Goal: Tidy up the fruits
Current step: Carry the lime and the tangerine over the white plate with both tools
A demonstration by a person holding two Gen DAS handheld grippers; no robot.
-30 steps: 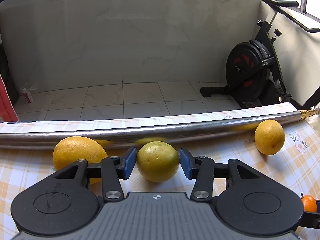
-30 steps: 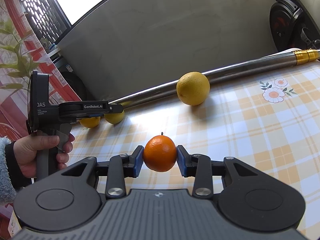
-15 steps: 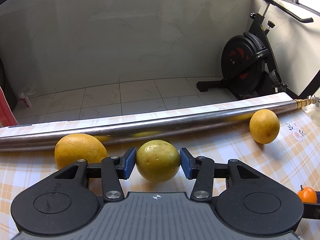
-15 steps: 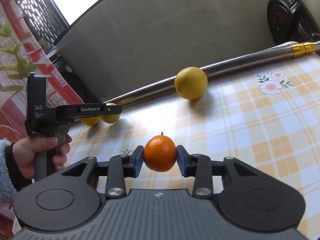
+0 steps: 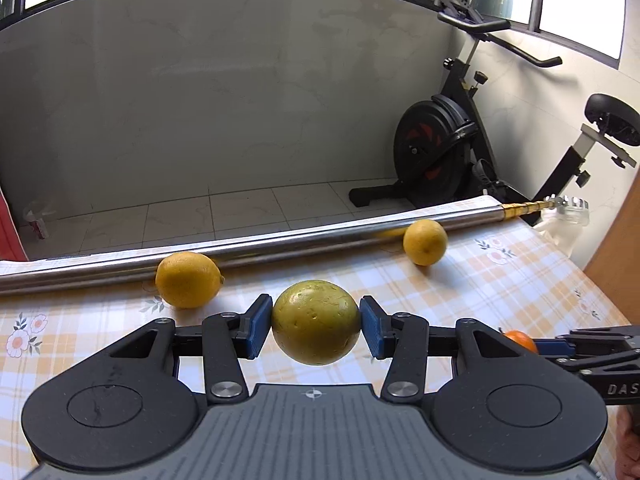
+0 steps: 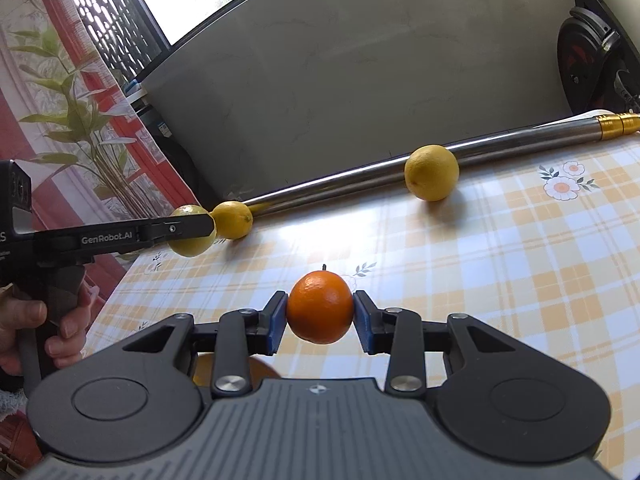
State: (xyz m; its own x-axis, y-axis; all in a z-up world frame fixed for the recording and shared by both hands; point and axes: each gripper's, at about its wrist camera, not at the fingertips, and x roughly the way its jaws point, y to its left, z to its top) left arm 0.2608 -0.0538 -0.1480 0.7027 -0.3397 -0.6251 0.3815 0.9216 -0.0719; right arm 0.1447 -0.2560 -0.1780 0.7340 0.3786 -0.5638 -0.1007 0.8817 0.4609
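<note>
Between the left pads: left gripper closed on the yellow-green fruit, pads pressing its two sides, the fruit lifted clear of the checked tablecloth.
Between the right pads: right gripper clamped on the small orange, stem up, also off the cloth.
Far edge: near lemon far-left of the held fruit, touching the steel pole; far lemon far-right, also against the pole.
Key relation: near lemon lies just beyond and left of the left fingers; far lemon lies straight ahead of the right gripper, slightly right.
Judgement: left hand is nearer the lemon pair's left member, right hand nearer the other; no tray or bowl shows, so the destination is unclear.
Risk: round fruit may roll once released.
</note>
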